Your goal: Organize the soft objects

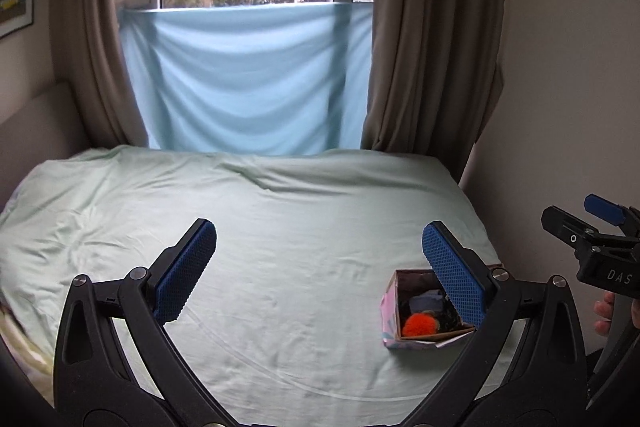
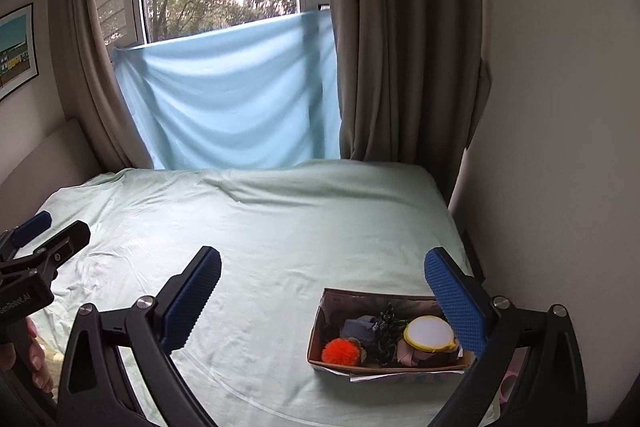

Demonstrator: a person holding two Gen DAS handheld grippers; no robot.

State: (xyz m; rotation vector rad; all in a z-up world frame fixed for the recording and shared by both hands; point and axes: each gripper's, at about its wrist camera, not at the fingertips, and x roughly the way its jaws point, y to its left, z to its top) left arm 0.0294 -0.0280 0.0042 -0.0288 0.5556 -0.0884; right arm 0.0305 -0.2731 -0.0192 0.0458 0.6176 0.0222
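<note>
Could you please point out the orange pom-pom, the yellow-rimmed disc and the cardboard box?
orange pom-pom (image 2: 340, 351): right wrist view, fluffy middle.
yellow-rimmed disc (image 2: 429, 333): right wrist view, pale face.
cardboard box (image 2: 315, 331): right wrist view, left wall.

Bed sheet (image 2: 280, 247) is soft matt cloth, kinda wrinkly. Box (image 2: 316, 337) looks like plain cardboard, the orange pompom (image 2: 339, 351) is fuzzy, gripper pads (image 2: 454, 301) textured blue rubber.

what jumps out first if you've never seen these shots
The open box of soft things sits near the right front of the pale green bed, with an orange pom-pom at its left end. Behind hangs a light blue sheet under the window. Both tools, left and right, are open and empty.
</note>
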